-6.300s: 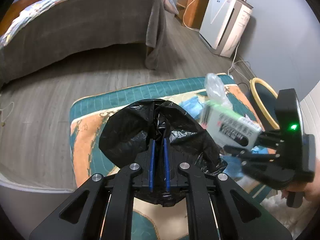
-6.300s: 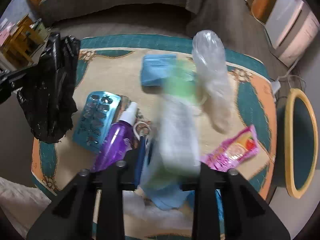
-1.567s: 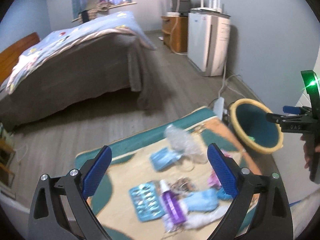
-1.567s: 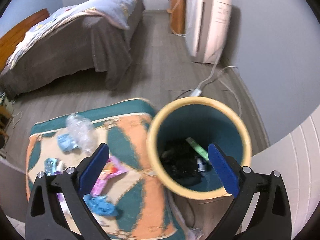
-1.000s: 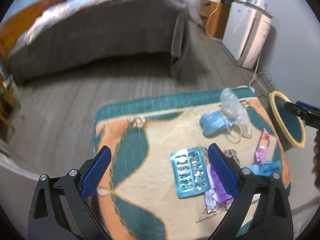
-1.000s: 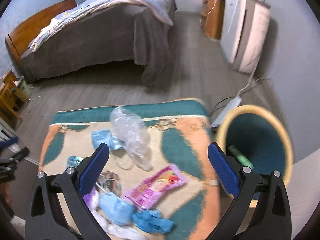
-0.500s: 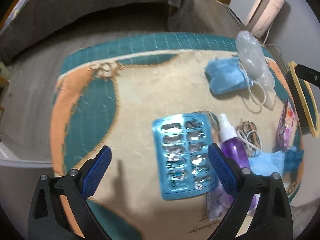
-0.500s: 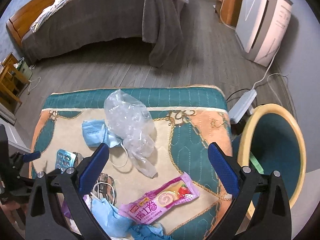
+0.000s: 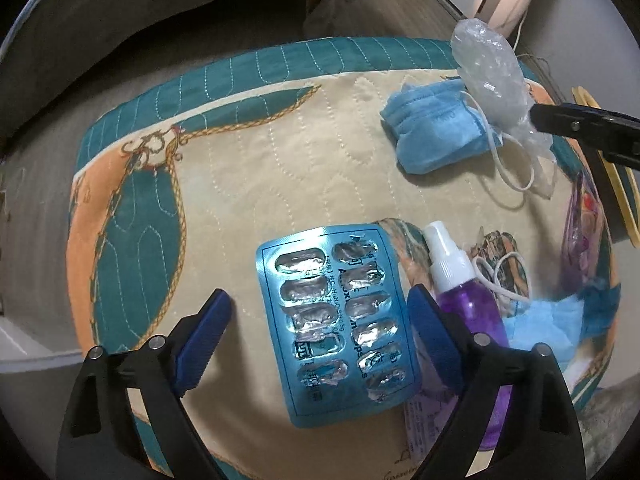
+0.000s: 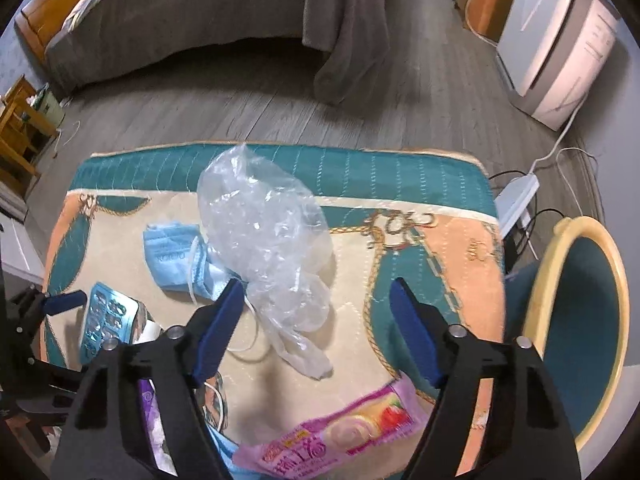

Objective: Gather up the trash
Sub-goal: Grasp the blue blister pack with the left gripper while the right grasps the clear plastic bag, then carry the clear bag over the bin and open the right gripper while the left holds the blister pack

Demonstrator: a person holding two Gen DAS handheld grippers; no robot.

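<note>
Spread over a low surface beside a wood-plank floor, a quilted teal, orange and cream cover (image 9: 224,184) is carrying a scatter of litter. Over it the left gripper (image 9: 316,320) is pointing steeply down with its jaws wide apart, having just narrowed a little; a spent blue blister pack (image 9: 340,320) is lying flat between the blue pads (neither pad is pressing on it). A purple spray bottle (image 9: 468,312) is lying just beside the pack, against the right-hand finger. Further off, a crumpled blue face mask (image 9: 436,128) is touching a clear plastic bag (image 10: 268,236). The right gripper (image 10: 316,328) is hanging above that bag's lower end, its jaws apart and just closing in, gripping nothing yet. A pink snack wrapper (image 10: 340,436) is lying below its fingers, near the cover's edge. Off the cover's right side a yellow-rimmed teal bin (image 10: 560,256) is standing on the floor, with a grey-draped bed (image 10: 180,20) behind
</note>
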